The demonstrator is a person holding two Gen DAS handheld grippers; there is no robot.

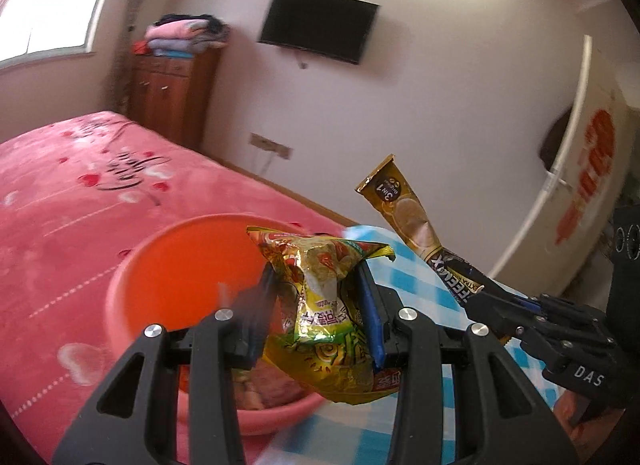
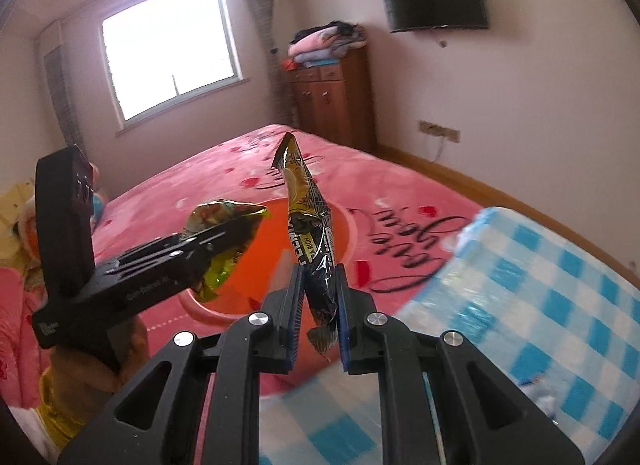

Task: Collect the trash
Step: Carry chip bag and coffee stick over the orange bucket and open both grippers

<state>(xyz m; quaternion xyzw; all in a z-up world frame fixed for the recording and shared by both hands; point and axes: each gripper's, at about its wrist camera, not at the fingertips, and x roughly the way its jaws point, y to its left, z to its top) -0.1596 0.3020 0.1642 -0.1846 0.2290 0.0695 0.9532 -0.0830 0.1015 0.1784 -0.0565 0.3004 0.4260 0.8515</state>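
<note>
A red basin (image 1: 168, 285) sits on the pink bed (image 1: 80, 185), at the edge of the blue-checked counter (image 2: 540, 285). It lies ahead of and below both pairs of fingers, so each piece of trash hangs at or over its rim.

The left gripper (image 1: 316, 305) is the nearer, I judge: its yellow-green wrapper (image 1: 320, 297) already overlaps the basin's bowl. The fingers are clamped on the crumpled foil, which bulges out above and below them.

The right gripper (image 2: 318, 305) is closed tight on a black-and-gold sachet (image 2: 312, 225). The sachet's long axis runs up and away from the fingers, its sealed tip leaning over the basin's far rim.
</note>
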